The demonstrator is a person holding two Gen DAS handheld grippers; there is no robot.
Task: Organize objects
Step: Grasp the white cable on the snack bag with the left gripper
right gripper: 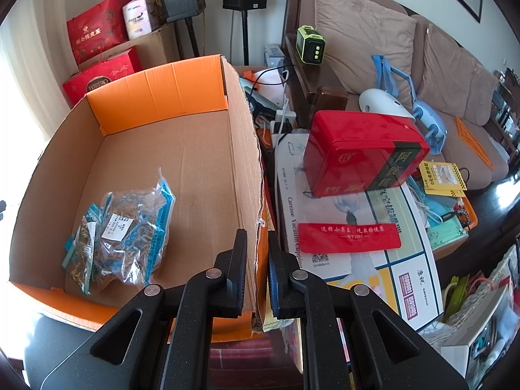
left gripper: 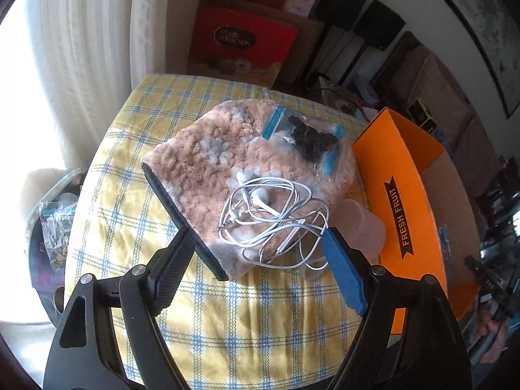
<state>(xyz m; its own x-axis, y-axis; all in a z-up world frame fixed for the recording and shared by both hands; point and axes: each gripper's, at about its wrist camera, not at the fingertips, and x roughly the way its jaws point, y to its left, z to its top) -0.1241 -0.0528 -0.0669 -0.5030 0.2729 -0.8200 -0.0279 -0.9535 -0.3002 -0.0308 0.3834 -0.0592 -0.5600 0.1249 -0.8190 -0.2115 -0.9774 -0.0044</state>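
My left gripper (left gripper: 260, 253) stands wide open with nothing between its pads, tilted steeply down at the table, its black finger (left gripper: 175, 269) over the near edge of the fluffy mat (left gripper: 195, 162) and its blue-padded finger (left gripper: 346, 273) just short of a translucent cup (left gripper: 364, 224) that stands beside the mat's right edge. Straight ahead between my fingers lies the tangle of white earphones (left gripper: 269, 214), resting on the mat's near right corner with a loop of cord spilling over onto the checked tablecloth (left gripper: 247, 318). Farther along the mat, toward its far right corner, sits a clear zip bag with dark contents (left gripper: 308, 136). The mat itself lies across the middle of the tabletop, and the orange box (left gripper: 409, 195), lettered FRESH FRUIT, stands off the table's right edge. My right gripper (right gripper: 257, 260) is clenched on the near part of that box's right-hand wall (right gripper: 250, 195), one finger inside, one outside, pinching the cardboard, and it too points steeply downward. Inside the box, a bag of brownish bits with blue printing (right gripper: 120, 227) lies on the floor near the left front corner; the rest of the box floor is bare cardboard. Outside the wall I hold, to the right, a red tin (right gripper: 360, 152) sits on a white printed carton (right gripper: 357, 243), and a brown sofa (right gripper: 390, 48) rises beyond.
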